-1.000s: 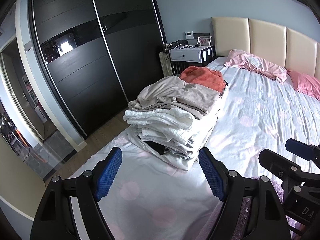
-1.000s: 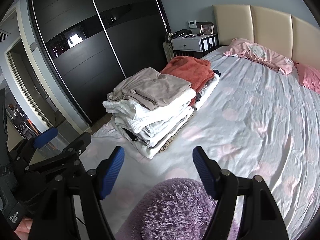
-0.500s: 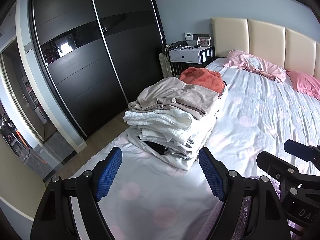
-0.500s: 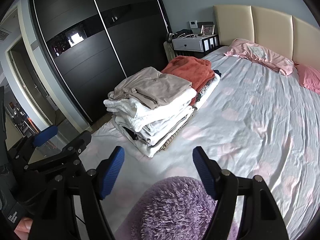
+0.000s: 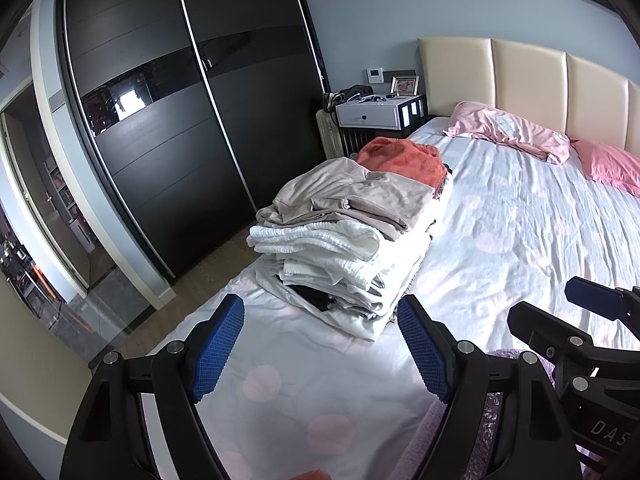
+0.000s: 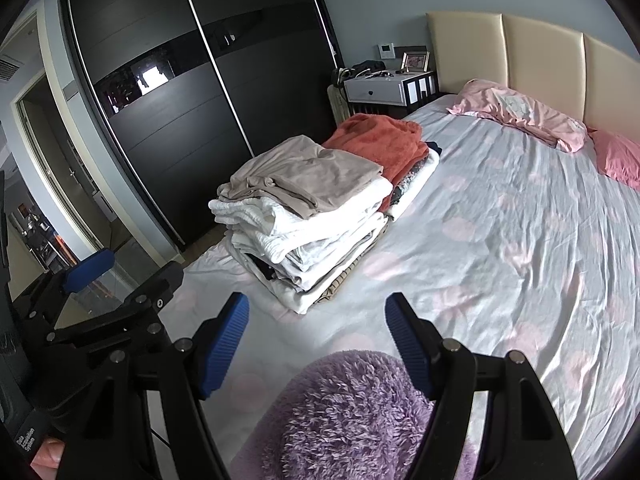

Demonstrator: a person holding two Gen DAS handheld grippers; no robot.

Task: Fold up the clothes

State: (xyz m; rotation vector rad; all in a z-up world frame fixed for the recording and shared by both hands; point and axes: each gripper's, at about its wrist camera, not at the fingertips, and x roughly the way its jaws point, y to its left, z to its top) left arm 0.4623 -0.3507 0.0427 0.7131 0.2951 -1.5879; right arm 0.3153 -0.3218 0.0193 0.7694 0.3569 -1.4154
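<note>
Both grippers hover above the near end of the bed point(image 6: 520, 240), side by side and empty. The left gripper point(image 5: 320, 348) has its fingers spread wide with only the spotted sheet between them; the right gripper point(image 6: 316, 344) is likewise spread, directly over a fluffy purple garment point(image 6: 352, 412) that lies crumpled at the near edge and is probably the next item to fold. A stack of folded clothes point(image 6: 304, 216), topped by a beige garment point(image 6: 308, 176), sits just beyond to the left, close to the bed's left edge, with an orange towel pile point(image 6: 380, 140) behind it. Likely risks: the thick pile may slip from a shallow pinch; lifting it may drag the loose sheet; a wide sweep could nudge the leaning stack toward the floor.
</note>
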